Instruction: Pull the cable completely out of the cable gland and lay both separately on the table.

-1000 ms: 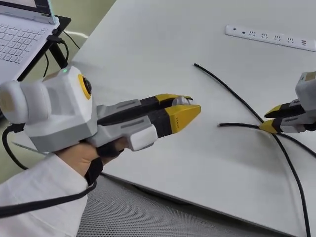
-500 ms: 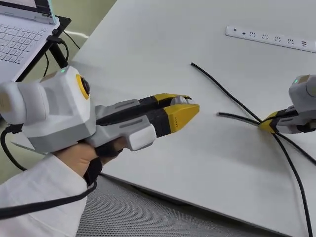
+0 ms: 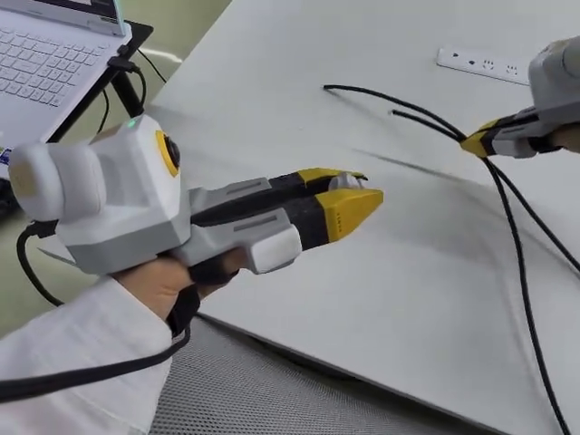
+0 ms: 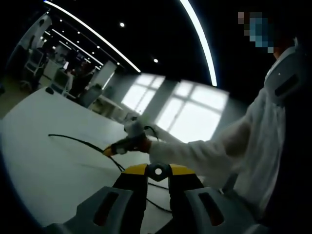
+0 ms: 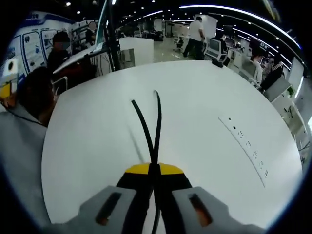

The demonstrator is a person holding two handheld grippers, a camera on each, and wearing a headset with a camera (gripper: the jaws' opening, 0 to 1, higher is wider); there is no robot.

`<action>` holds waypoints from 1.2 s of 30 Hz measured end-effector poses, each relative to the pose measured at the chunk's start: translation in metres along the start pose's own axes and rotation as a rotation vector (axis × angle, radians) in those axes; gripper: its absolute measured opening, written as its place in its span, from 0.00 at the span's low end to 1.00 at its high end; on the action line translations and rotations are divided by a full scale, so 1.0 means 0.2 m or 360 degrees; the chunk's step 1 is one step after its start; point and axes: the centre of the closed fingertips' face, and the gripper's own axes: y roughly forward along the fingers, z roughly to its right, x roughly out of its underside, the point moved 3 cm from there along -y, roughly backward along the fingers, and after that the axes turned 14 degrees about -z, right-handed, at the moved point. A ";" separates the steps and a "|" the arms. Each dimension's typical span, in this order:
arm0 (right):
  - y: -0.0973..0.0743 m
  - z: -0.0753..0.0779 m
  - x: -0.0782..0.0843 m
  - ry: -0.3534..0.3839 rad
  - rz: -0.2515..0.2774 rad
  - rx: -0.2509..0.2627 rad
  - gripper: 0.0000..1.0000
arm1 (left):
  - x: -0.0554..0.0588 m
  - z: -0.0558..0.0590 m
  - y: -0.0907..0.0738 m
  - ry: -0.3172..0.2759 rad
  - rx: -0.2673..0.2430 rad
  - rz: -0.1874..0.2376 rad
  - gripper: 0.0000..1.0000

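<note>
Here cable (image 5: 146, 126) between right fingers (image 5: 134, 185) (pinched); above table (image 5: 87, 146)

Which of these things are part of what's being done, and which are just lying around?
In the job:
black cable, held by the right gripper
cable gland, held by the left gripper

Lying about:
power strip
laptop
</note>
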 end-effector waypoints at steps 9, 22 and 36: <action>0.21 0.03 -0.11 -0.0033 -0.0069 0.0003 0.02 | 0.00 -0.01 0.00 -0.0021 -0.0009 0.0004 0.16; 0.35 -0.01 -0.03 -0.0025 -0.0137 -0.0015 0.04 | 0.00 -0.04 -0.02 -0.0070 -0.0026 0.0021 0.16; 0.31 -0.03 0.02 -0.0096 -0.0032 0.0020 0.12 | 0.01 -0.04 -0.01 -0.0055 -0.0048 -0.0008 0.16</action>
